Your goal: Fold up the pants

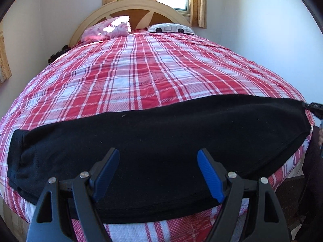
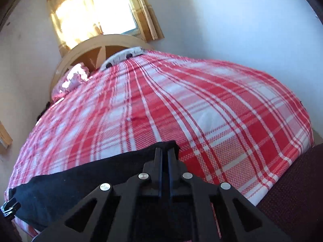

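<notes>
- Black pants [image 1: 161, 141] lie as one long band across the near edge of the bed [image 1: 153, 76], running left to right, near side drooping a little over the mattress edge.
- Band looks narrow and even, with no two legs visible side by side; judged to be already folded lengthwise, leg on leg. Layers cannot be counted from these views.
- Left end of the band shows a ribbed strip, cuff or waistband; cannot tell which.
- Left gripper [image 1: 158, 173] stands wide, blue pads [image 1: 210, 175] well apart, hovering above the middle of the band. No cloth between the pads; holding nothing.
- Right gripper [image 2: 164, 153] has its jaws brought together at the far right corner of the pants. In the left wrist view its tip sits right on that corner, which pulls to a point, so judged pinched on the fabric.
- Done, by my reading: pants laid out, halved lengthwise, roughly smoothed.
- Left to do: the crosswise fold or folds, bringing one end over toward the other, then squaring the stack.
- Next move probably needs the left gripper to take hold on the cloth to match the right.
- Pillows [image 1: 109, 29] and headboard [image 1: 125, 6] sit at the far end, well apart from the work.
</notes>
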{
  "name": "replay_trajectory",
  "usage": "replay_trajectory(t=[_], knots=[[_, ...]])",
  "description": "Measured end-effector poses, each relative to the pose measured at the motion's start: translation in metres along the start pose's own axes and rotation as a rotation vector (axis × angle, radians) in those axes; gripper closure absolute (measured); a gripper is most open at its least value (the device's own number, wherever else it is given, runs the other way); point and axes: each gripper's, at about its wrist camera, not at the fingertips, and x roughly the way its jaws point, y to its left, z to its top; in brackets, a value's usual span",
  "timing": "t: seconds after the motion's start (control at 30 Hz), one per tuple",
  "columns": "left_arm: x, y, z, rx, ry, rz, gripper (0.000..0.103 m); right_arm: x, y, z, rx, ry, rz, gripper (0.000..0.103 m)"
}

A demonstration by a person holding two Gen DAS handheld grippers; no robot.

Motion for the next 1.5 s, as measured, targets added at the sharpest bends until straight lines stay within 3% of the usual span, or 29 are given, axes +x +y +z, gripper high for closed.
replay_trajectory(t=[0.03,0.13,0.2,0.27,0.33,0.4,0.43,0.5,0.57,0.67,0.7,0.87,1.03,1.13,1.2,1.3,1.5], knots=[[0.000,0.000,-0.001,0.000,0.000,0.000,0.021,0.011,-0.005,-0.002,0.027,0.030,-0.011,0.095],[-0.002,0.001,-0.002,0.008,-0.004,-0.001,0.021,0.018,-0.022,-0.004,0.129,0.029,-0.021,0.068],[-0.004,0.005,-0.003,0.001,-0.011,-0.008,0.021,0.001,-0.032,-0.002,0.213,-0.035,-0.087,0.067],[-0.002,0.008,-0.004,-0.012,-0.013,-0.014,0.021,-0.026,-0.030,-0.007,0.275,-0.081,-0.066,0.067],[0.001,0.009,-0.004,-0.025,-0.011,-0.034,0.021,-0.051,-0.014,-0.022,0.316,-0.089,0.067,0.067],[0.003,0.007,-0.005,-0.029,-0.009,-0.061,0.021,-0.062,0.023,-0.049,0.307,0.007,0.361,0.067],[0.004,0.005,-0.005,-0.025,-0.010,-0.070,0.021,-0.065,0.044,-0.064,0.289,0.045,0.466,0.067],[0.004,-0.001,-0.007,-0.002,-0.016,-0.080,0.021,-0.067,0.081,-0.095,0.261,0.105,0.582,0.067],[0.002,-0.006,-0.009,0.023,-0.025,-0.087,0.021,-0.055,0.104,-0.121,0.298,0.173,0.627,0.067],[-0.003,-0.004,-0.013,0.015,-0.033,-0.103,0.020,-0.021,0.122,-0.147,0.339,0.337,0.581,0.067],[-0.005,-0.001,-0.015,0.006,-0.036,-0.109,0.020,-0.016,0.121,-0.153,0.375,0.345,0.581,0.067],[-0.003,0.010,-0.018,-0.043,-0.024,-0.114,0.020,-0.012,0.116,-0.155,0.453,0.271,0.607,0.067],[-0.007,0.011,-0.018,-0.037,-0.041,-0.116,0.020,-0.001,0.130,-0.157,0.483,0.283,0.651,0.068],[-0.007,0.012,-0.019,-0.040,-0.040,-0.119,0.020,0.001,0.138,-0.153,0.470,0.289,0.636,0.075],[-0.008,0.012,-0.019,-0.041,-0.039,-0.119,0.020,0.000,0.142,-0.154,0.459,0.297,0.645,0.098],[-0.010,0.012,-0.018,-0.038,-0.046,-0.120,0.020,-0.003,0.154,-0.151,0.392,0.275,0.612,0.100],[-0.018,0.013,-0.005,-0.021,-0.079,-0.122,0.020,-0.030,0.139,-0.153,0.394,0.294,0.644,0.100]])
